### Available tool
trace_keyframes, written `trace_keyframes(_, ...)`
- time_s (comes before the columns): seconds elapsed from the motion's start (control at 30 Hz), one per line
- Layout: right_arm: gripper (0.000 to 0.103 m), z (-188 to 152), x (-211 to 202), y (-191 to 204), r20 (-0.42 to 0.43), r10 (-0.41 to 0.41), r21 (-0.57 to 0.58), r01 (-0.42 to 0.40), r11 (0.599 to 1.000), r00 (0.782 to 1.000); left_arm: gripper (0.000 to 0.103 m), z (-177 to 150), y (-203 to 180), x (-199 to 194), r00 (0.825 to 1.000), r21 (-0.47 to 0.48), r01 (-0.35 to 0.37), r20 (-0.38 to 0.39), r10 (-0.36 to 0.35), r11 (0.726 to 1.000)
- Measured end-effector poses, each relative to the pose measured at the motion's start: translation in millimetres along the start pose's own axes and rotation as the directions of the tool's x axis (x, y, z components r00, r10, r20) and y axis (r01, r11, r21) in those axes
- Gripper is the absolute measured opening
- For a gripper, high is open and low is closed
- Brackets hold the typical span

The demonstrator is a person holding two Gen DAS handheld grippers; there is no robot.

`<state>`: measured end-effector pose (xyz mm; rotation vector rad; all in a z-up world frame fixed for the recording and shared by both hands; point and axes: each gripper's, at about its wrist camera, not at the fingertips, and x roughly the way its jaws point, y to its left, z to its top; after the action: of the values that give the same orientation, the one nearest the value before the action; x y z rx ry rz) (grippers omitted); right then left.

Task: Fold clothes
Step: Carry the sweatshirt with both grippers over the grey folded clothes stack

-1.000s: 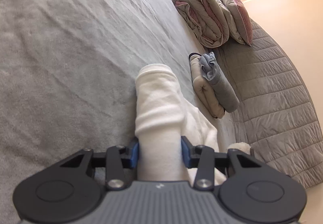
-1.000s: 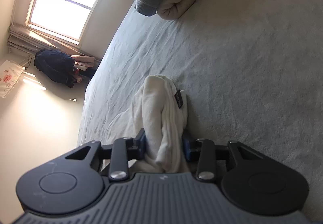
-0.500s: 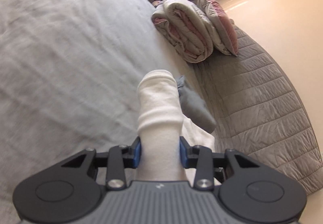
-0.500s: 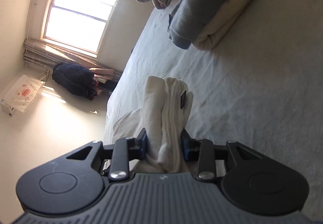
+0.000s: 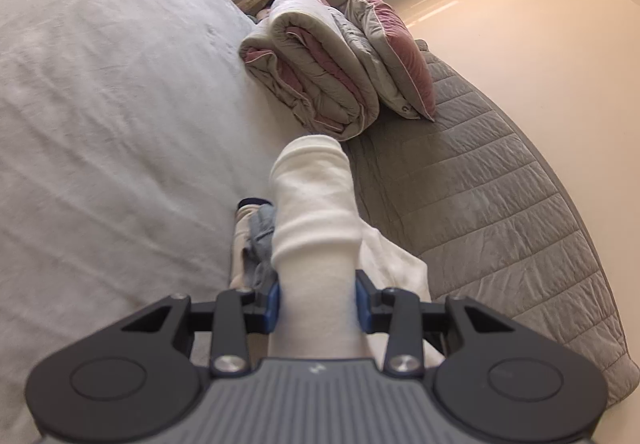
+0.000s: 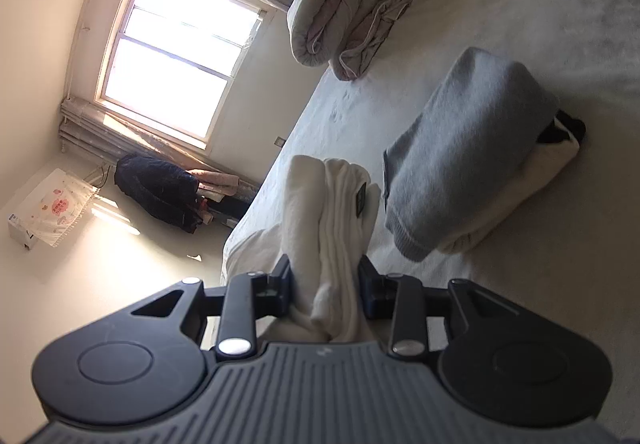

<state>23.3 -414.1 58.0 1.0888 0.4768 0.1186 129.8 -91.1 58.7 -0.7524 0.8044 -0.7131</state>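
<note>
1. Your left gripper (image 5: 317, 298) is clenched on a thick bundle of the white garment (image 5: 314, 212): the blue pads press into both flanks of the roll, which sticks out ahead of the fingers and ends in a rounded fold.

2. Your right gripper (image 6: 325, 286) is likewise clamped on another bunch of the same white garment (image 6: 332, 220). Several layers are stacked edge-on between the jaws, with a small dark label (image 6: 361, 200) showing on the layer nearest the right-hand finger.

3. The garment is carried between the two grippers, clear of the bed sheet (image 5: 100, 124). Loose cloth trails down behind and below each grip. The stack of folded clothes (image 6: 472, 148), grey on top of cream, lies ahead of the right gripper and to its right, and just below and left of the left gripper's bundle.

4. Expect the cloth to behave as soft, light and limp. It looks like thick fleece or knit, so it will compress under the pads, not resist them, and it should not be slippery.

5. Nothing here is fragile. The likelier trouble is layers sliding apart or an outer layer slipping free, since each grip holds a bunch and not one edge.

6. Keep your hold deep, with all layers inside the pads. If you regrip, take the folded edge, not the hanging tail.
</note>
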Motion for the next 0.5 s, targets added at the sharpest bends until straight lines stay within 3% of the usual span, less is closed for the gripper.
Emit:
trace_keyframes(0.3, 0.037, 66, 16, -17, 0.077, -0.04, -0.029, 0.043, 0.999, 0.996, 0.037, 29, -28, 84, 0.999, 0.037, 0.027, -0.018, -0.027, 0.999)
trace_keyframes(0.5, 0.037, 97, 18, -34, 0.121, -0.065, -0.052, 0.071, 0.996, 0.991, 0.037, 34, -29, 130, 0.998, 0.013, 0.06, -0.026, -0.06, 0.998)
